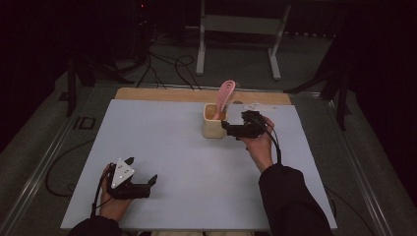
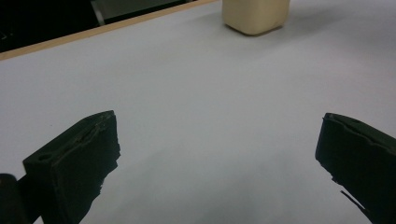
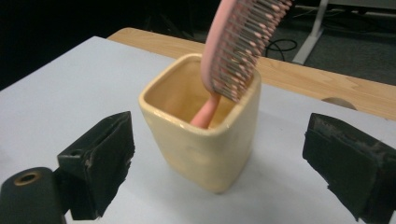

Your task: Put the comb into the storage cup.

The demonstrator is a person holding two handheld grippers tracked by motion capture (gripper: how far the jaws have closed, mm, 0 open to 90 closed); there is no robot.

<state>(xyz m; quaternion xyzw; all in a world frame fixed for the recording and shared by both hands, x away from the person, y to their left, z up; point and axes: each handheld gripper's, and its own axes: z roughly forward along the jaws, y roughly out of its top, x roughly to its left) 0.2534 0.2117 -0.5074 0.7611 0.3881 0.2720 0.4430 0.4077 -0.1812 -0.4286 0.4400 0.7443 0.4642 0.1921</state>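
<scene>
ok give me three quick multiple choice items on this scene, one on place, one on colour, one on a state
1. Where is the brush?
A. flat on the table
B. standing in the cup
C. in the left gripper

2. What colour is the brush?
A. pink
B. blue
C. green

3. How is the right gripper?
A. shut on the cup
B. shut on the brush
C. open beside the cup

Answers: 1 B, its handle goes down inside the cup; 2 A, head and handle are pink; 3 C, its fingers stand apart, clear of the cup walls.

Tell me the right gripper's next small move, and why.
Probably ease the right gripper forward and close on the cream cup: its jaws stand open on either side of the cup, not touching it, and the pink hairbrush already stands inside.
</scene>
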